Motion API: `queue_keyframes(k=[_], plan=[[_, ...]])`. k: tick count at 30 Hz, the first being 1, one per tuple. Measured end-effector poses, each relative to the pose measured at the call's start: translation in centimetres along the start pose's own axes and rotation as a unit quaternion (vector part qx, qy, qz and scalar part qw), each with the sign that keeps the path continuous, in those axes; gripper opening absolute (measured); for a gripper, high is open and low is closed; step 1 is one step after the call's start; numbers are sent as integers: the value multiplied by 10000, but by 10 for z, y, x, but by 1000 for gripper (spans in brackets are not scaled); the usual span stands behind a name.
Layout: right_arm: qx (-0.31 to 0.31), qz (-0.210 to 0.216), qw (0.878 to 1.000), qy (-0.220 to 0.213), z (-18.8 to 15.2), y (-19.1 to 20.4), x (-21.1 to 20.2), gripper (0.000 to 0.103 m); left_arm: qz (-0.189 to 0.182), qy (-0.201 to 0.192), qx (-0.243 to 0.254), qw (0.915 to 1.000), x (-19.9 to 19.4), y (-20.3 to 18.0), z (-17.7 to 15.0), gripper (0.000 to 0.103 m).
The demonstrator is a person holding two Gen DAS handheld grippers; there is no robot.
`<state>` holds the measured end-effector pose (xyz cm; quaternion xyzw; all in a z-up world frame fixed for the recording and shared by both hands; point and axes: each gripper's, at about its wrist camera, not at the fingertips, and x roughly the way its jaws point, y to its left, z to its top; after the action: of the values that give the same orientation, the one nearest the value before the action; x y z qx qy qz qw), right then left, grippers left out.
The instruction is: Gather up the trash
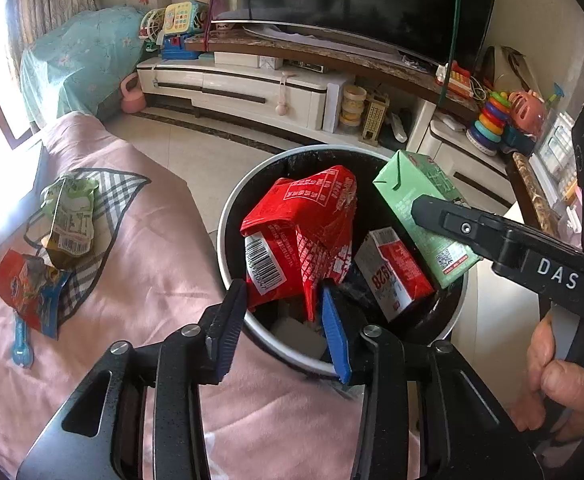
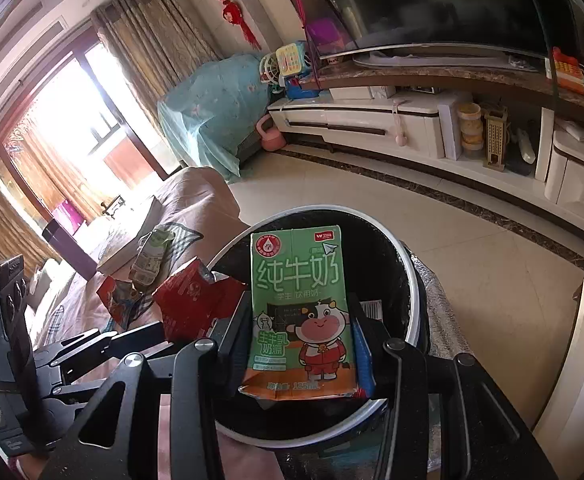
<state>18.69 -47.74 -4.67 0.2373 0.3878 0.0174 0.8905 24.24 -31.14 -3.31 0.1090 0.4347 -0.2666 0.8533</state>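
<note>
Two handheld grippers over a waste bin, ordered near to far. Foreground, lower centre of the left wrist view: the left gripper point(image 1: 284, 312) has its jaws spread, with the lower corner of a red snack wrapper point(image 1: 304, 236) lying between them; whether either jaw actually presses the wrapper cannot be told. The wrapper stands in the round bin point(image 1: 228, 216), which occupies the centre of the frame beside the pink-covered surface point(image 1: 152, 264). Inside the bin, right of the wrapper, lies a small red and white carton point(image 1: 396, 272). Centre right: the right gripper point(image 2: 300, 332) pinches a green milk carton point(image 2: 300, 304) at its lower sides, the carton upright and above the bin mouth.

Risks, as judged. The green carton hangs near the right-hand rim in the left wrist view; let go there, it could strike the rim and tip out onto the floor. The bin is already crowded, so the carton may perch on the other contents. The two grippers are close together, and a hurried withdrawal could knock the wrapper out.

Middle distance, left of frame: a green pouch point(image 1: 70, 216) and a red and blue packet point(image 1: 28, 292) lie uncollected on a plaid cloth point(image 1: 112, 204), beside a blue tool point(image 1: 22, 344). Background: a television cabinet point(image 1: 236, 88) with toys.
</note>
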Motion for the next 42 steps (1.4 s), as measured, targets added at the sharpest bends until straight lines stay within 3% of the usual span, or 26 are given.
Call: queue_keyframes(k=[3, 5, 8, 11, 15, 31, 42], plan=[[77, 20, 10000, 42, 3, -4, 2, 47, -107, -29, -49, 9999, -3, 3, 1, 53], [175, 82, 9998, 51, 4, -7, 2, 54, -126, -65, -71, 9999, -7, 5, 0, 75], [249, 116, 9996, -15, 4, -7, -2, 71, -114, -169, -118, 9997, -18, 11, -9, 76], [262, 205, 9994, -102, 0, -2, -9, 75, -56, -213, -236, 9995, -28, 24, -23, 78], [211, 307, 9991, -224, -7, 12, -18, 89, 8, -251, -488, 9985, -41, 46, -45, 78], [-408, 990, 9942, 98, -54, 112, 5, 92, 762, -359, -1621, 9832, -91, 167, -130, 78], [-599, 1182, 9907, 296, -72, 157, 32, 91, 1058, -252, -1905, 9756, -81, 224, -134, 78]])
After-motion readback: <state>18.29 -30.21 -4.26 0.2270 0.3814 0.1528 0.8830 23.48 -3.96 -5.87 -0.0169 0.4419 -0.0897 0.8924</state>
